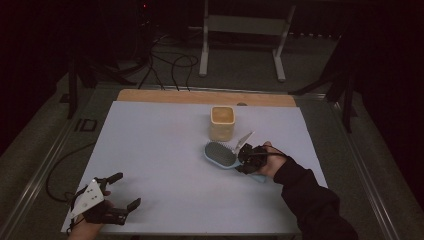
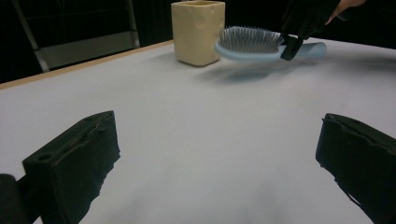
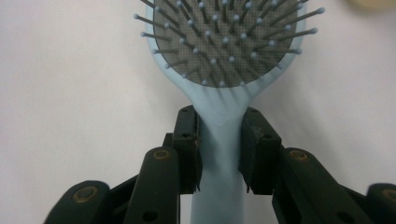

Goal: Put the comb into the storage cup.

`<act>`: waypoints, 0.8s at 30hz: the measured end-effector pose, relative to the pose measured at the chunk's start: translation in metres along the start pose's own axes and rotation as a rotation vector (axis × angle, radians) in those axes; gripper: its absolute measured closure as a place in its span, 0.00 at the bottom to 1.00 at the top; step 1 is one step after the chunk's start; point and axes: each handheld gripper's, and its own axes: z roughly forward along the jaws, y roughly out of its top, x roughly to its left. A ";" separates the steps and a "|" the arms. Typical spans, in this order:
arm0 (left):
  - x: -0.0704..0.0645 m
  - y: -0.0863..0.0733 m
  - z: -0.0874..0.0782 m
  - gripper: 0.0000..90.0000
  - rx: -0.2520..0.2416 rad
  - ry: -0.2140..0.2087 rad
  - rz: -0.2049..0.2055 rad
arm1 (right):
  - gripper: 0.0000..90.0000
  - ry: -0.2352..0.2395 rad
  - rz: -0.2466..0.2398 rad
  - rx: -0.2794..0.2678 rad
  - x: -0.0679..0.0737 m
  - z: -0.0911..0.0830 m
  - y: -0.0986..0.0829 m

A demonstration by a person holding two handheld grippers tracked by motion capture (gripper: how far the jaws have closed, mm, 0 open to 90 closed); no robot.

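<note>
The right gripper (image 1: 246, 159) has the light blue hairbrush (image 1: 221, 154) by the neck of its handle, bristles up, and the brush hangs just clear of the bench (image 1: 165, 150), right of centre and just near of the cream square cup (image 1: 222, 122). From the left gripper view the brush (image 2: 254, 44) throws a shadow under itself, so it reads as lifted.

The likely job is dropping it into that cup, and the way to do it well is to tip the brush upright first, handle down, then come in over the rim so the head does not knock the cup over. It is a narrow opening; a slow, centred descent looks wise.

In the right gripper view the two black fingers (image 3: 187, 140) are clamped on either side of the handle (image 3: 220, 154), pressed flush against the plastic.

Over at the near left corner, the left gripper (image 1: 122, 192) rests with its fingers (image 2: 74, 158) spread wide, holding nothing, only bare bench between them.
</note>
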 end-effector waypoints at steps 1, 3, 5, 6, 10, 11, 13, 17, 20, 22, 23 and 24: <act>0.000 0.000 0.000 0.00 0.000 0.000 -0.002 | 0.79 0.019 -0.007 -0.014 0.000 -0.001 0.000; 0.000 0.000 0.000 0.00 -0.001 0.000 0.000 | 0.79 0.019 0.016 -0.060 0.001 -0.005 0.000; 0.000 0.000 0.000 0.00 0.000 0.000 -0.002 | 0.79 0.023 0.021 -0.116 0.001 -0.011 0.001; 0.000 0.000 0.000 0.00 0.000 -0.001 -0.002 | 0.79 0.026 0.023 -0.138 0.001 -0.014 0.001; 0.000 0.000 0.000 0.00 -0.001 -0.001 -0.001 | 0.79 0.026 0.048 -0.250 -0.001 -0.026 0.002; 0.000 0.000 0.000 0.00 -0.001 -0.001 -0.001 | 0.79 0.028 0.054 -0.282 -0.002 -0.029 0.002; 0.000 0.000 0.000 0.00 -0.002 -0.001 0.000 | 0.79 0.023 0.077 -0.348 -0.003 -0.036 0.003; 0.000 0.000 0.000 0.00 -0.002 -0.002 -0.001 | 0.79 0.008 0.103 -0.448 -0.007 -0.047 0.005; 0.000 0.000 0.000 0.00 -0.002 -0.002 -0.001 | 0.79 -0.008 0.112 -0.502 -0.008 -0.056 0.007; 0.000 0.000 0.000 0.00 -0.002 -0.003 -0.001 | 0.79 -0.012 0.116 -0.531 -0.009 -0.061 0.009; 0.000 0.000 0.000 0.00 -0.002 -0.003 -0.001 | 0.79 -0.023 0.119 -0.548 -0.009 -0.064 0.009; 0.000 0.000 0.000 0.00 -0.002 -0.003 -0.001 | 0.79 -0.018 0.120 -0.558 -0.010 -0.066 0.010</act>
